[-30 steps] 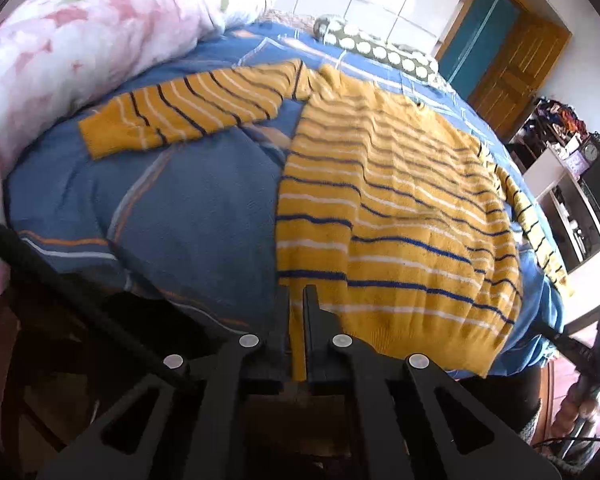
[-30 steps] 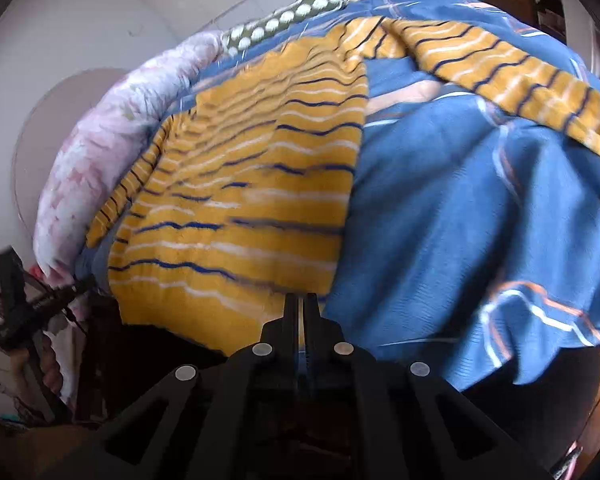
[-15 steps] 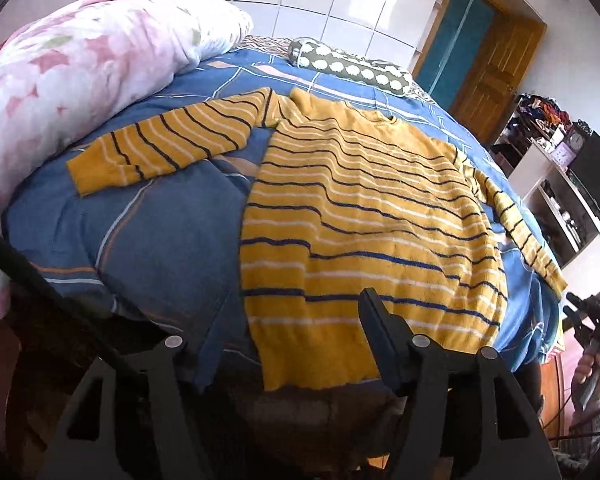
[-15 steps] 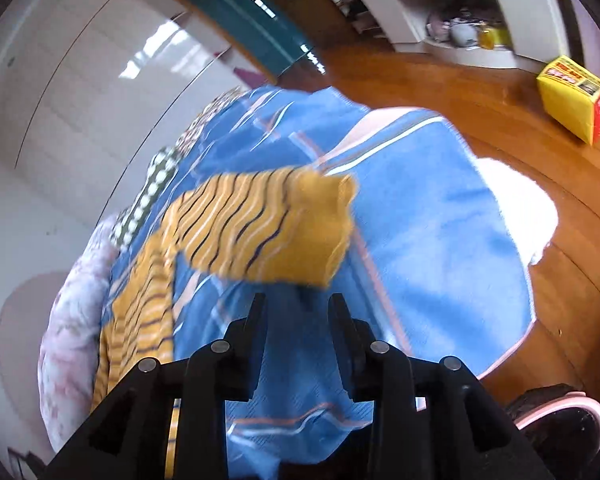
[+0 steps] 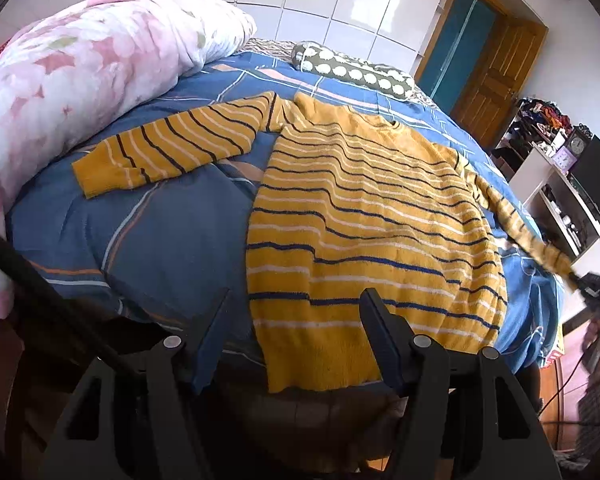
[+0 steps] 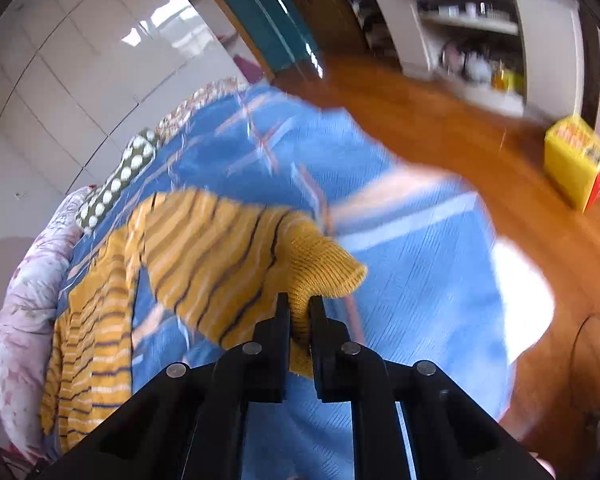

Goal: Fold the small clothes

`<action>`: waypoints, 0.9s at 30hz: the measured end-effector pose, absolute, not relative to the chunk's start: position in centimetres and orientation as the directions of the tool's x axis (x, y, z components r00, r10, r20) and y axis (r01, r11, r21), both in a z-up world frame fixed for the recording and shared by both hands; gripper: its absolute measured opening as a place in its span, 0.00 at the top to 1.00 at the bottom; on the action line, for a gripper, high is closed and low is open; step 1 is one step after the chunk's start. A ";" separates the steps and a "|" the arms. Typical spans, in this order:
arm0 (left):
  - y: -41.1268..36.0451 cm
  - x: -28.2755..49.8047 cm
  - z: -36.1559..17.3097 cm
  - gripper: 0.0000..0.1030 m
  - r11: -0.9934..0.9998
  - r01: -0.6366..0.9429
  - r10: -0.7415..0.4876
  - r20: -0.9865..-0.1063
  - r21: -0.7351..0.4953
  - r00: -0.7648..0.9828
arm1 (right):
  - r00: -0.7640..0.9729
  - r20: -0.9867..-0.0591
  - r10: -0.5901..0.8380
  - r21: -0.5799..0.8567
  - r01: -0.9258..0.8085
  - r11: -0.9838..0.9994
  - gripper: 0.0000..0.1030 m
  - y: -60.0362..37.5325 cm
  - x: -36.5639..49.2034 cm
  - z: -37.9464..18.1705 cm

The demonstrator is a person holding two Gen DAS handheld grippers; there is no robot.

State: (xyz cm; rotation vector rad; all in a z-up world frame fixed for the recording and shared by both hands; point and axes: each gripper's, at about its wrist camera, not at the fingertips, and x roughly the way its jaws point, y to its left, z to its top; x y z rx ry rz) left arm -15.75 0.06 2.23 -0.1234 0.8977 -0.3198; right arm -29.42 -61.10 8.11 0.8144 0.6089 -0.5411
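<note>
Left wrist view, mustard striped sweater [image 5: 364, 216] flat, sleeves spread

I see a bedroom with glossy white panelled walls [image 5: 340, 4] that reflect bright daylight. A wooden door [image 5: 496, 68] stands open beside a teal panel [image 5: 456, 40] in the far corner. The bed carries a blue cover with pale stripes [image 5: 172, 240]. A pink floral quilt [image 5: 72, 80] is bunched along the bed's left edge, and a green pillow with white spots [image 5: 352, 72] lies at the head edge. White open shelving [image 6: 472, 28] stands against the wall past the bed's right edge, holding small items I cannot identify. The floor is polished wood [image 6: 480, 136]. A yellow box [image 6: 576, 160] sits on it near the shelving.
</note>
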 end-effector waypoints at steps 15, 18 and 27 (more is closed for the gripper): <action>0.3 -14.7 3.4 0.39 0.934 0.253 -0.356 -0.707 -0.253 0.611 | 0.732 -0.664 -0.155 0.435 0.547 0.715 0.92 -58.2 -16.0 17.8; 0.9 -14.5 3.7 0.38 0.925 0.261 -0.379 -0.687 -0.276 0.619 | 0.755 -0.656 -0.021 0.458 0.420 0.784 0.92 -52.1 -9.9 17.7; 6.9 -14.1 2.9 0.37 0.922 0.176 -0.372 -0.662 -0.345 0.651 | 0.679 -0.683 0.269 0.423 0.068 0.903 0.92 -30.9 7.3 15.2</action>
